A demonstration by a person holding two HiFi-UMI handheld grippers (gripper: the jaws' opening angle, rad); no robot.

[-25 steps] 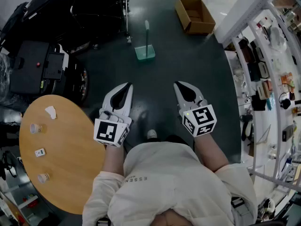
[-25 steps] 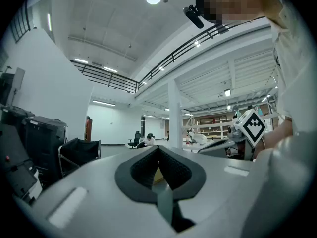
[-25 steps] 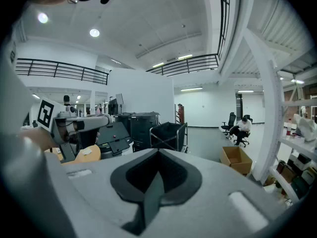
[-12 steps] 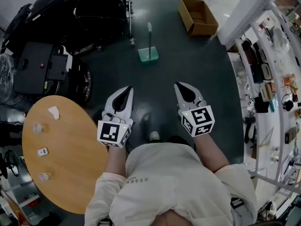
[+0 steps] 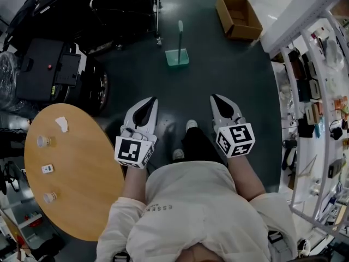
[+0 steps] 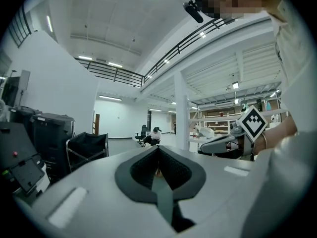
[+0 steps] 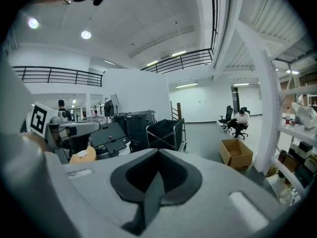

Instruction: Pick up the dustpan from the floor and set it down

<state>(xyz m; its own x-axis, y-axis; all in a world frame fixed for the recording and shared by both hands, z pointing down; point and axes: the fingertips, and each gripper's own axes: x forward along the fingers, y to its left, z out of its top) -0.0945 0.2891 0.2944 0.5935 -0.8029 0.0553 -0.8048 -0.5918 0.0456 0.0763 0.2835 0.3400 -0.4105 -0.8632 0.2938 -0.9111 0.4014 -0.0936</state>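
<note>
Head view first: the dustpan stands on the dark floor well ahead of the person, green pan down and handle upright, with a cardboard box further off to its right. The left claw and right claw are held out side by side at waist level, both well short of the dustpan, a round wooden tabletop off to the left.

Over to the left gripper view: the left claw is pressed closed, nothing between its jaws, and only the open hall lies beyond.

Right gripper view now: the right claw is closed and empty too, the cardboard box visible past it.

So nothing is done yet, by my reckoning: the approach, the opening, the pick-up and the set-down all remain.
</note>
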